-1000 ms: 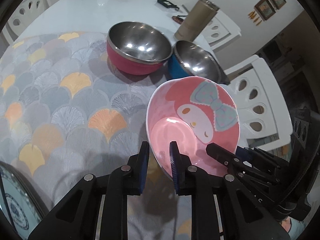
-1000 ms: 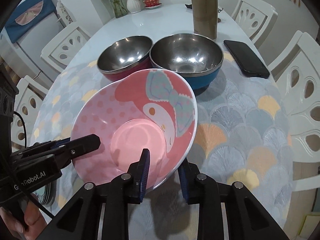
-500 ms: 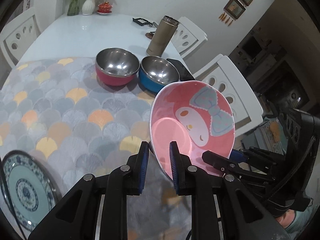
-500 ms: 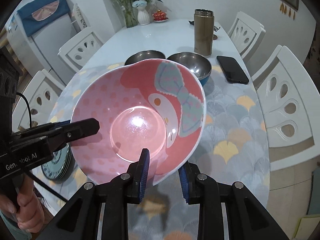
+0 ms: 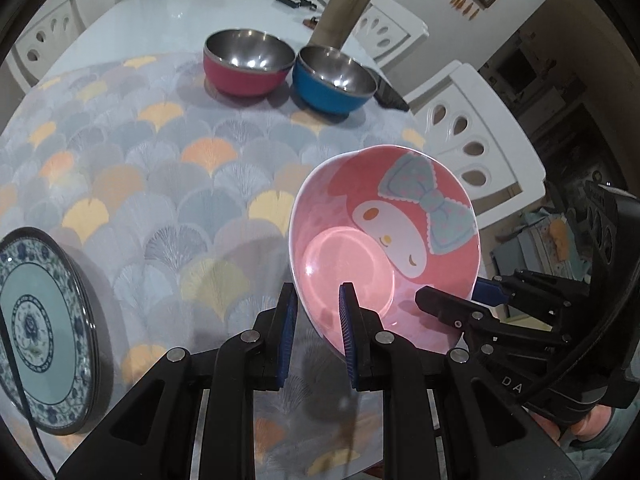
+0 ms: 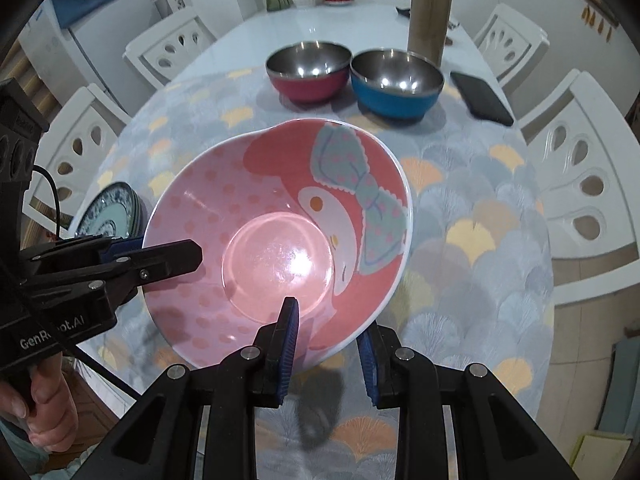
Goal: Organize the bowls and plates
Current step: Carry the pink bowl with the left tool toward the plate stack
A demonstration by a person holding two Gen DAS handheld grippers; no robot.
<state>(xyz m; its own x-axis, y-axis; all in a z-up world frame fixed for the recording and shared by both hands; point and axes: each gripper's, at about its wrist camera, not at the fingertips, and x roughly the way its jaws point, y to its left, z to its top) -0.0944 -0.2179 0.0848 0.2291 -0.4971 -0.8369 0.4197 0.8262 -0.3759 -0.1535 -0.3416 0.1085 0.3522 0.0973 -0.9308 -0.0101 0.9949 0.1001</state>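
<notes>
A pink cartoon bowl (image 5: pixel 384 240) (image 6: pixel 276 240) hangs in the air over the table's near edge, tilted. My left gripper (image 5: pixel 316 308) is shut on its left rim, one pad inside and one outside. My right gripper (image 6: pixel 328 328) is shut on the near rim in the same way. In the right wrist view the left gripper (image 6: pixel 168 258) comes in from the left; in the left wrist view the right gripper (image 5: pixel 452 306) comes in from the right. A red steel bowl (image 5: pixel 246 62) (image 6: pixel 308 70) and a blue steel bowl (image 5: pixel 334 80) (image 6: pixel 396 82) stand side by side further back.
A stack of blue patterned plates (image 5: pixel 40 328) (image 6: pixel 114 210) lies at the table's near left edge. A black phone (image 6: pixel 482 98) and a tall brown flask (image 6: pixel 430 20) are behind the steel bowls. White chairs (image 5: pixel 472 148) ring the table. A fan-patterned cloth (image 5: pixel 140 184) covers the near half.
Both grippers have carried the pink bowl back toward the near edge and a little up; the steel bowls now look further away, and the plate stack has come into view at the left.
</notes>
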